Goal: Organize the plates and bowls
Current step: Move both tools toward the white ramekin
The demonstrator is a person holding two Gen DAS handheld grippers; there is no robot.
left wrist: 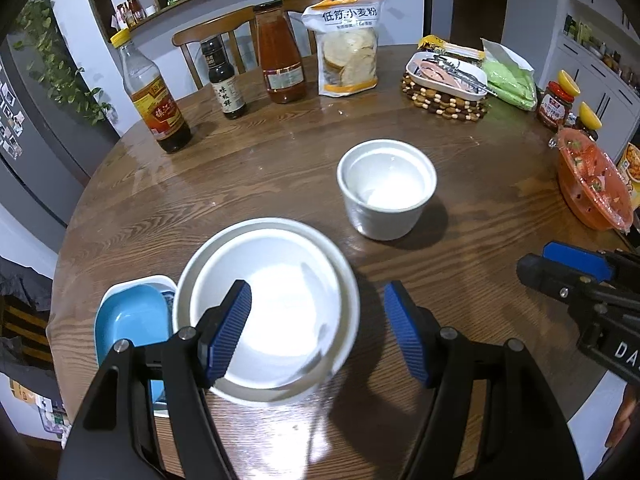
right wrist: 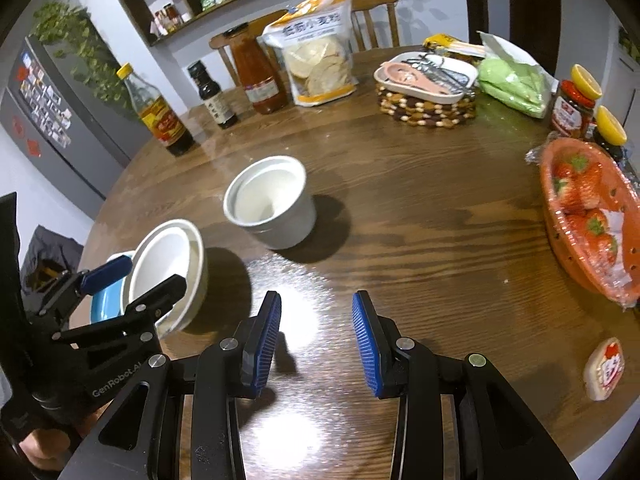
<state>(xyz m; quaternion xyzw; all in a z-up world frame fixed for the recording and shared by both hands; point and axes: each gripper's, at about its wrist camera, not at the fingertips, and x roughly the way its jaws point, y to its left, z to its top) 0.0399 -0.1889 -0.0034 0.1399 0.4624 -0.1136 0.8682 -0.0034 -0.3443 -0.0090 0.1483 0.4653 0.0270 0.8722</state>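
Round wooden table crowded with bottles and food, two grippers hanging over its near side with nothing in them.

From the left wrist view, the left gripper stands spread wide above the stacked white bowls; one blue pad overlaps the bowls' rim in the picture, though I cannot tell whether it touches. A blue dish sits just beside the bowls at 9 o'clock, and a white cup stands apart at 1 o'clock. The right gripper hovers over bare wood, jaws parted and empty. A red strawberry basket sits at 2 o'clock from it. Sauce bottles and a flour bag line the far edge at 12 o'clock.
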